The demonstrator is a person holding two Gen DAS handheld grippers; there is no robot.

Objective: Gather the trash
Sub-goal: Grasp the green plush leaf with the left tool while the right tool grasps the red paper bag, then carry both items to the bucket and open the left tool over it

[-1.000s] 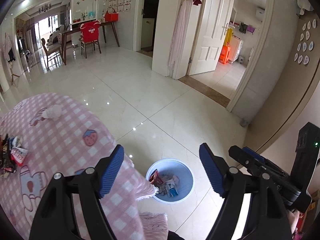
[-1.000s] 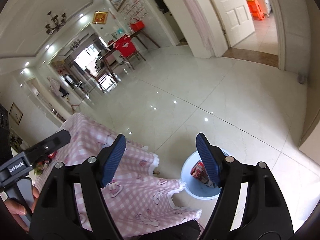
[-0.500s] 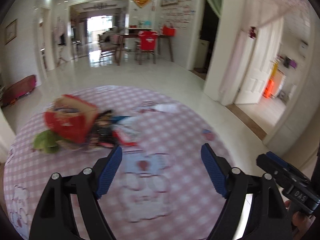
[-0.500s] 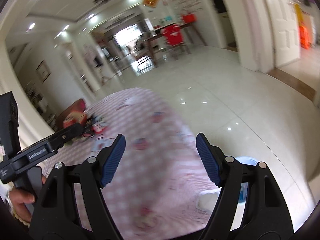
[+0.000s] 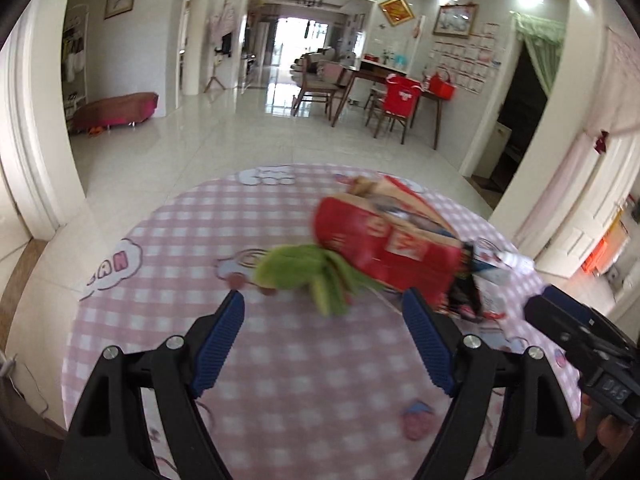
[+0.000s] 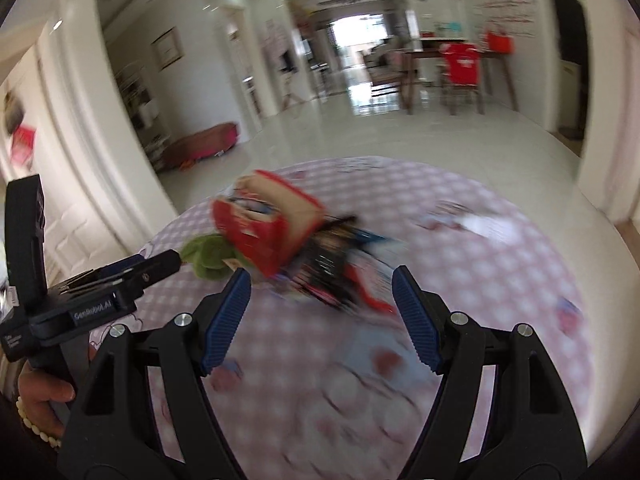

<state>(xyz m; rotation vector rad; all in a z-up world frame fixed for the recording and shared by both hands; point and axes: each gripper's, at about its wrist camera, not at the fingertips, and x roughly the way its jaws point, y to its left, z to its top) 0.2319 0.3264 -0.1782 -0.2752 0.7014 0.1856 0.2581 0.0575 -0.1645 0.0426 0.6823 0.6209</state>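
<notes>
While both tools hover empty over round table in pink checked cloth point(image 5: 168, 240), step judged: approach for next pickup. Heaped on cloth: red cardboard carton point(image 5: 384, 240), crumpled, open-topped; limp green leafy scrap point(image 5: 304, 268) touching it; dark glossy wrappers point(image 6: 332, 264) beside. Left gripper point(image 5: 324, 344) fingers apart; right gripper point(image 6: 322, 316) likewise. Next: descend, close on one piece.

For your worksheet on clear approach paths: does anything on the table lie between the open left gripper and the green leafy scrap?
Nothing visible does. Only bare pink checked tablecloth lies between the left gripper and the green leafy scrap; the red carton sits behind it.
</notes>
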